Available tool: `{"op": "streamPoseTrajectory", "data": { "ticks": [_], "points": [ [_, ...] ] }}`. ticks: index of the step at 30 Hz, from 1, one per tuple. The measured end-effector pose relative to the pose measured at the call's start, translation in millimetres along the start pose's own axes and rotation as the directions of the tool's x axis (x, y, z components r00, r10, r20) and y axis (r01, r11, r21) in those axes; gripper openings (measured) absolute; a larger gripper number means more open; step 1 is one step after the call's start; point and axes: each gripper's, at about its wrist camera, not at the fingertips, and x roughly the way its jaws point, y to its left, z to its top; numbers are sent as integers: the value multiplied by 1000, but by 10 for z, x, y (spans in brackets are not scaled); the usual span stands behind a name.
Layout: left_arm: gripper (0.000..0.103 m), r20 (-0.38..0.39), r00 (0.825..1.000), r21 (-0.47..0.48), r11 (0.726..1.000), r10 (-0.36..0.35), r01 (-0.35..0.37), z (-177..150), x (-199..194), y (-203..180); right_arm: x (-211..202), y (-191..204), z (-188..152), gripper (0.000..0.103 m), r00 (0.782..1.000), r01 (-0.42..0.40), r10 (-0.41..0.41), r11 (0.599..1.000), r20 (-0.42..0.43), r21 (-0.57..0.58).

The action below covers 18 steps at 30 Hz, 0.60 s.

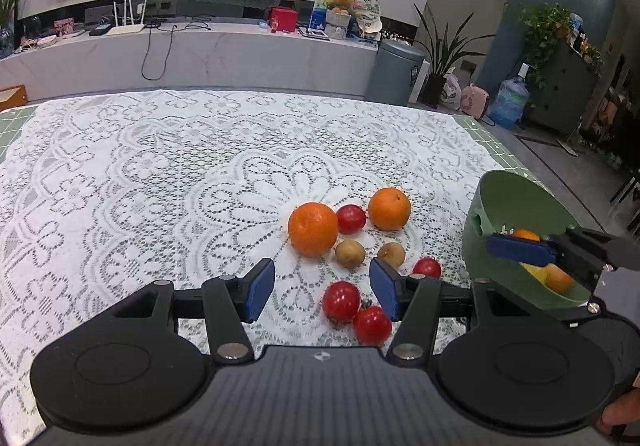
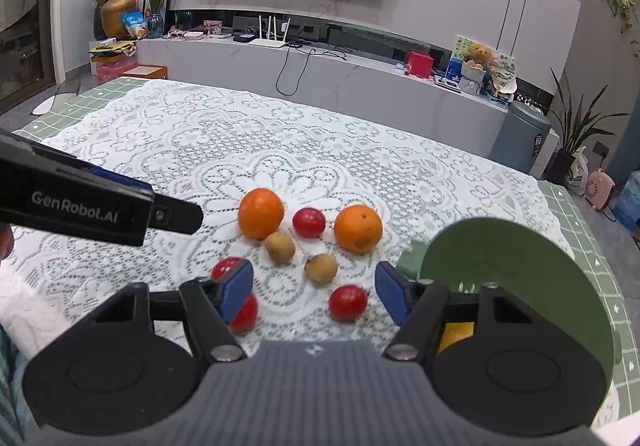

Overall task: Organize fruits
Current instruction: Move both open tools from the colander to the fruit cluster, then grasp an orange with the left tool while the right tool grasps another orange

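Roll risk: the tomatoes (image 1: 356, 310) and oranges (image 1: 313, 229) lie loose on the worktop (image 1: 140, 174); a nudge could scatter them.
Bowl risk: the right hand-held gripper (image 2: 314, 292) hangs beside the green bowl (image 2: 520, 266) and could knock it.
Left hand-held gripper (image 1: 322, 288): jaws apart, empty; tomatoes at 5 o'clock, oranges at 12.
Right hand-held gripper: jaws apart, empty; bowl at 3 o'clock.
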Motion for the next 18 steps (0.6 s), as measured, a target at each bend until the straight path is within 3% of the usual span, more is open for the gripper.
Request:
{"op": "streamPoseTrajectory", "data": {
  "ticks": [11, 18],
  "points": [
    [60, -54, 998, -68, 997, -44, 41, 270, 439, 87, 585, -285, 346, 55, 995, -11, 7, 999, -102, -36],
    [60, -113, 993, -88, 996, -29, 19, 344, 772, 129, 973, -414, 481, 55, 981, -14, 5, 999, -192, -45]
  ]
}}
